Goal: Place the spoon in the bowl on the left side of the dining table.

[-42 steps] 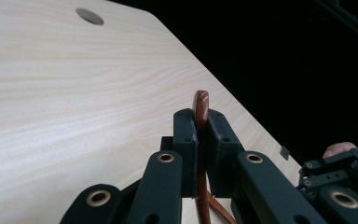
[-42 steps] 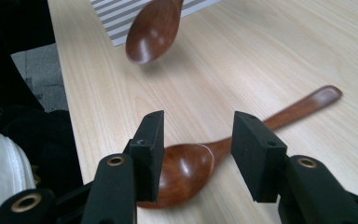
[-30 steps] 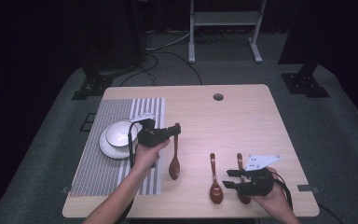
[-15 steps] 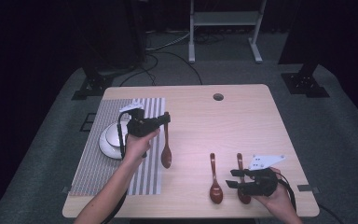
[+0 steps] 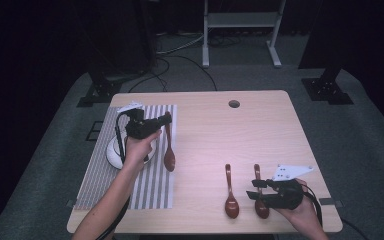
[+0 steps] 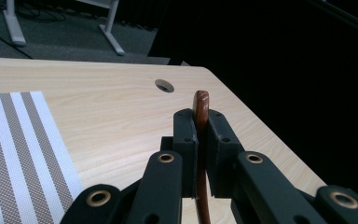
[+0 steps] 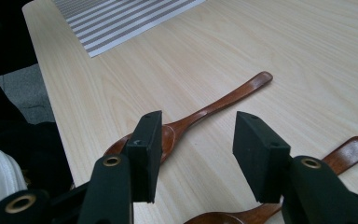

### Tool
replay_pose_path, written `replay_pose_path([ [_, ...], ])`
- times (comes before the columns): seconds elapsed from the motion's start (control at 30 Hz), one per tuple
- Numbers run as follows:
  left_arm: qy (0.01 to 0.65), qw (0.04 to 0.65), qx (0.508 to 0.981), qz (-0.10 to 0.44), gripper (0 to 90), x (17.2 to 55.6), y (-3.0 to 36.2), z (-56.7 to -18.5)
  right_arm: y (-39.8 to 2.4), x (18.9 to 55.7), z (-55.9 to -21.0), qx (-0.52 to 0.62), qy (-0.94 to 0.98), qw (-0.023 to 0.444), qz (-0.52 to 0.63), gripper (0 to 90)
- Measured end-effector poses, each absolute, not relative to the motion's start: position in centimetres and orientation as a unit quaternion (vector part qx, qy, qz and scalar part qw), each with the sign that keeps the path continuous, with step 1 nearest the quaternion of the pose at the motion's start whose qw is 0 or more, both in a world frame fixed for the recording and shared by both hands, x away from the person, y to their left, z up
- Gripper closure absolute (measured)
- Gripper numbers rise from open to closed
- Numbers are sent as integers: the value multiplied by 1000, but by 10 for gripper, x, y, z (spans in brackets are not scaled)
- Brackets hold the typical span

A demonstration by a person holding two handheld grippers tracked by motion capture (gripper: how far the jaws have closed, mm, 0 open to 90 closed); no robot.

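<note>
High view: the left gripper (image 5: pixel 166 121) holds a brown wooden spoon (image 5: pixel 169 150) by its handle above the striped placemat (image 5: pixel 150 187), bowl end hanging down near the mat's right edge, beside a white bowl (image 5: pixel 111 156) partly hidden by the hand. Left gripper view: both fingers (image 6: pixel 185 140) are closed on the spoon handle (image 6: pixel 201 108), which rises between them. On the tabletop (image 5: pixel 220 130), two more spoons (image 5: pixel 230 192) lie side by side near the front edge. The right gripper (image 5: pixel 256 191) hovers at the right-hand spoon (image 5: pixel 259 200). Right gripper view: its fingers (image 7: pixel 145 149) stand apart, gripping nothing, with one spoon (image 7: pixel 200 114) on the wood beyond them.
</note>
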State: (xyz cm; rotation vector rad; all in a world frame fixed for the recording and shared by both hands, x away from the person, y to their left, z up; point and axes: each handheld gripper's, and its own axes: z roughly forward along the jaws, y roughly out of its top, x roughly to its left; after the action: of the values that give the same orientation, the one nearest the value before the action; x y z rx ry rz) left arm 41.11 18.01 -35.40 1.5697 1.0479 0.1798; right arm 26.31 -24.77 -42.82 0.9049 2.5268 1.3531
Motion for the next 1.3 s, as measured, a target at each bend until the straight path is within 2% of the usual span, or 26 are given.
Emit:
replay_pose_path([
  [0.6,466,580,659,115,840,422,206,-334,-256,261,-421,307,834,79,451,510],
  [1.3,513,576,619,148,840,431,259,-328,-256,261,-420,307,835,83,450,510],
])
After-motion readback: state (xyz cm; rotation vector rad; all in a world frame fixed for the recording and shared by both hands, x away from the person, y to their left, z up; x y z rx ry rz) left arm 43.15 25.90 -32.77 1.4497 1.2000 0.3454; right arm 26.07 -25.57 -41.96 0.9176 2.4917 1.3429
